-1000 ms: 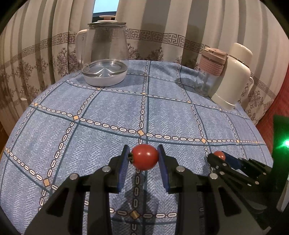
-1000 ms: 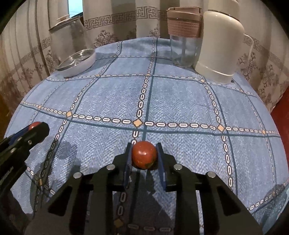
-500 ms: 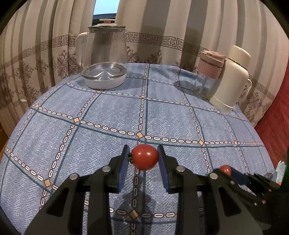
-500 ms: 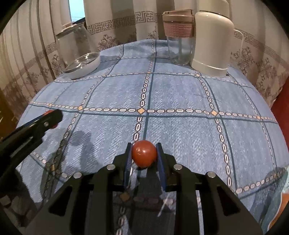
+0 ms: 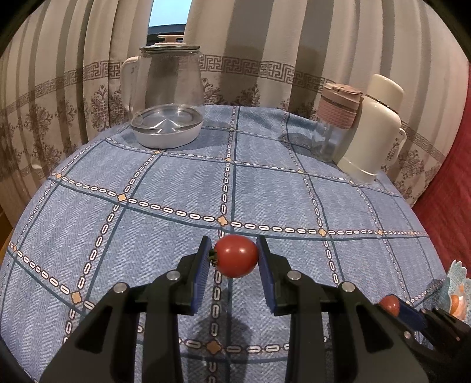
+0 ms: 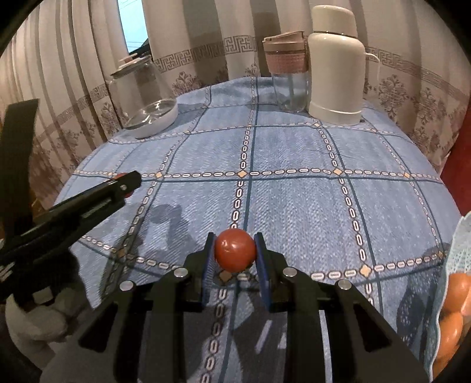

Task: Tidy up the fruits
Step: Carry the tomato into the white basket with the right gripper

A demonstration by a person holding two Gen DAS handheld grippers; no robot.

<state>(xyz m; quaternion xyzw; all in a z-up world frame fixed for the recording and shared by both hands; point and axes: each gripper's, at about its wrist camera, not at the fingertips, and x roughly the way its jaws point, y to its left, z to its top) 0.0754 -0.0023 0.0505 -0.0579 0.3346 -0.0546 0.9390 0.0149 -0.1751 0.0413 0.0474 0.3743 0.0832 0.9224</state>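
The left gripper (image 5: pixel 235 256) pinches a red cherry tomato (image 5: pixel 235 255) between its blue pads, low in the centre of the left wrist view; the tomato's dark stem end faces the left pad. It hangs above the blue checked tablecloth (image 5: pixel 176 182), with a shadow on the cloth under it.

The right gripper (image 6: pixel 234 250) likewise pinches a second tomato (image 6: pixel 234 250), low in the centre of the right wrist view, clear of the cloth. In the left wrist view this second tomato shows small at the lower right, at the tip of the right gripper's dark fingers. In the right wrist view the left gripper comes in from the left edge as a dark bar, with a sliver of red at its tip.

At the right edge of the right wrist view, a pale blue mesh basket (image 6: pixel 459 250) holds orange fruits (image 6: pixel 457 288); only part of it is in frame. The same basket peeks in at the lower right edge of the left wrist view.

At the far side of the table, in front of striped curtains (image 5: pixel 73 73), stand a glass kettle (image 5: pixel 169 97) at the upper left, and a clear cup with a pink sleeve and lid (image 5: pixel 335 117) just beside a cream flask (image 5: pixel 371 129) at the upper right. A bright strip of window (image 5: pixel 167 13) shows between the curtains at the top.
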